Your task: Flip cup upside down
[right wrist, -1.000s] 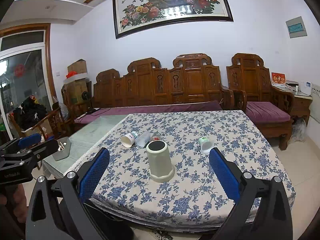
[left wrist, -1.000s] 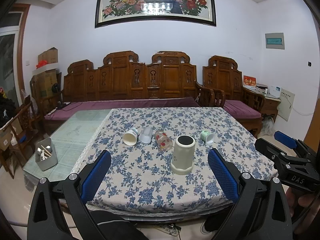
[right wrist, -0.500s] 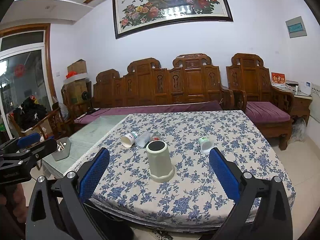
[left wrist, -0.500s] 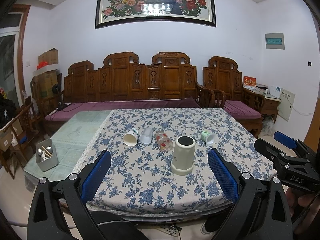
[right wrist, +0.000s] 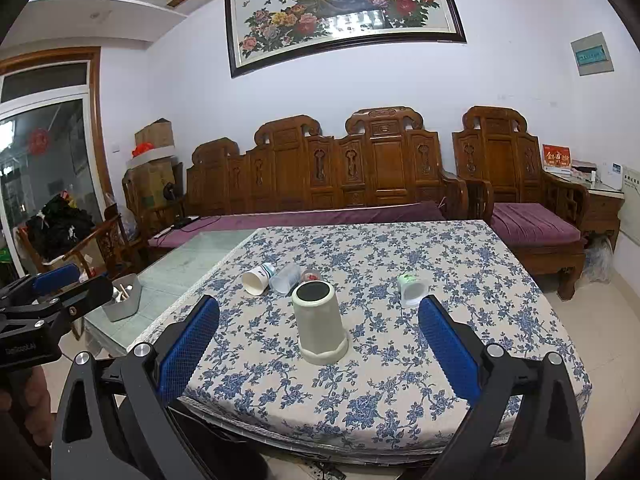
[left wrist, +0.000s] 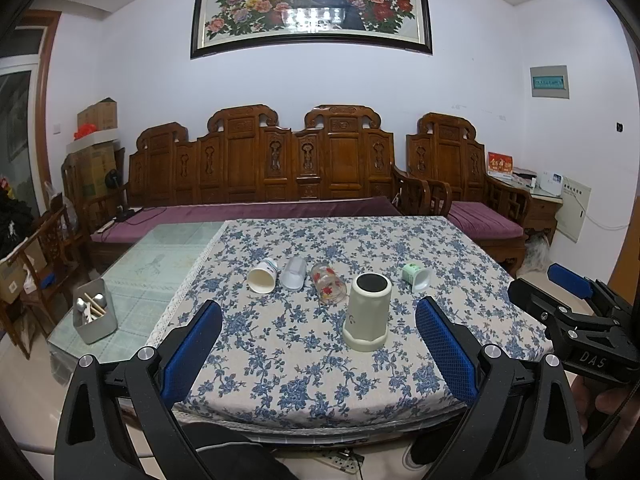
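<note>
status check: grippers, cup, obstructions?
Left gripper and right gripper open, empty. Beige cup upside down on tablecloth. Four cups lying behind, clear.

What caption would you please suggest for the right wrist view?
Open right gripper facing a beige cup standing upside down on the floral tablecloth, four cups lying behind.

A cream cup (left wrist: 367, 317) with a black base stood on the table (left wrist: 304, 376), whose cloth was white with blue flowers, between black tongs with blue pads (left wrist: 192, 354), beside a red-flowered clear glass (left wrist: 329, 288) and a green-and-white cup (left wrist: 417, 277).
</note>
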